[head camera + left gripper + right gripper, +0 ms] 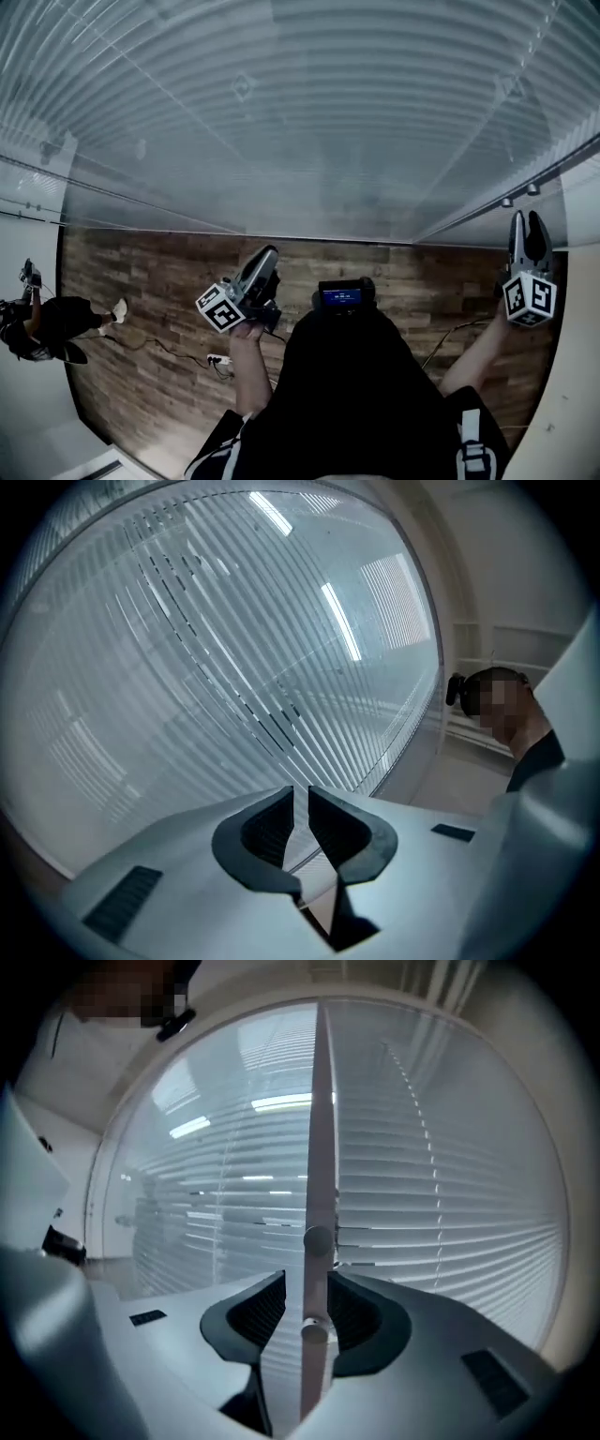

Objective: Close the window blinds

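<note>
White slatted window blinds [300, 122] fill the wall ahead, and both gripper views show them too [234, 649] [450, 1194]. A slim pale tilt wand [319, 1147] hangs upright in front of the slats. My right gripper [307, 1288] is shut on this wand, which runs straight down between its dark pads. In the head view the right gripper [527, 223] points up at the blinds' right edge. My left gripper [268, 255] is held lower, at centre left and short of the blinds. Its jaws [300, 803] stand shut with nothing between them.
A wood-plank floor [159, 272] lies below the window. Another person [47, 323] is at the far left, with a cable and plug [217, 359] on the floor nearby. A white wall [581, 375] closes in on the right. A small screen device [342, 296] sits on my chest.
</note>
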A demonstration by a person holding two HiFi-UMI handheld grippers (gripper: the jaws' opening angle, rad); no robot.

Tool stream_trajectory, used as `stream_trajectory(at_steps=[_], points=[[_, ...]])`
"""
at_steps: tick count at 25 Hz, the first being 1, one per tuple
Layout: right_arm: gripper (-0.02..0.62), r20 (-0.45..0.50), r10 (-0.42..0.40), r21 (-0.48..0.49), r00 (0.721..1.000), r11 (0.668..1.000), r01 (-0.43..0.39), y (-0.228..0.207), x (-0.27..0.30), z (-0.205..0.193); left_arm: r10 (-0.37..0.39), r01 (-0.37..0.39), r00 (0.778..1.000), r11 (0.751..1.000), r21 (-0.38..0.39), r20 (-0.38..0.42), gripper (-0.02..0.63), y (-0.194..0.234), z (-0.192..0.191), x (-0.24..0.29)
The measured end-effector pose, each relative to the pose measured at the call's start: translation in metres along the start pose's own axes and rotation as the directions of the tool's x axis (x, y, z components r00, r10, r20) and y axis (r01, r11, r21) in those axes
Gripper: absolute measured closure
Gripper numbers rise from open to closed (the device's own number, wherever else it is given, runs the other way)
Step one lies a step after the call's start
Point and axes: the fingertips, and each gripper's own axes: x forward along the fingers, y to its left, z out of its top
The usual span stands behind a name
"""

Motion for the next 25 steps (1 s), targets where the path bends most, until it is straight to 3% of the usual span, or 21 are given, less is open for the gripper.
stream_trajectory(at_steps=[4, 10, 14, 19, 21, 23, 25], points=[[0.468, 0.085, 0.063, 0.211, 0.994, 0.974, -0.08, -0.003, -0.033, -0.018, -0.028, 0.028, 1.0, 0.999, 0.024, 0.0, 0.551, -0.007, 0.005, -0.006], [0.468, 0.19, 0.121, 0.53, 0.974, 0.823, -0.205, 0.037, -0.076, -0.031, -0.076, 0.076, 0.997, 0.994, 0.077, -0.004, 0.551, -0.014, 0.004, -0.04], [0.468, 0.176, 0.1, 0.574, 0.979, 0.798, -0.184, 0.071, -0.145, -0.023, -0.124, 0.125, 0.992, 0.992, 0.032, -0.029, 0.551, -0.013, -0.021, -0.074], [0.468, 0.097, 0.128, 0.619, 0.987, 0.769, -0.161, 0.127, -0.215, -0.046, -0.167, 0.167, 0.985, 0.986, -0.005, -0.048, 0.551, -0.007, -0.042, -0.115], [0.468, 0.079, 0.129, 0.662, 0.988, 0.735, -0.149, 0.141, -0.237, -0.059, -0.186, 0.185, 0.981, 0.983, -0.022, -0.053, 0.551, -0.01, -0.05, -0.124], [0.469, 0.095, 0.139, 0.686, 0.986, 0.708, -0.166, 0.151, -0.251, -0.057, -0.208, 0.207, 0.977, 0.978, -0.025, -0.048, 0.551, -0.019, -0.052, -0.132], [0.469, 0.129, 0.154, 0.683, 0.98, 0.703, -0.201, 0.161, -0.253, -0.043, -0.226, 0.226, 0.973, 0.974, -0.01, -0.04, 0.551, -0.029, -0.047, -0.14]])
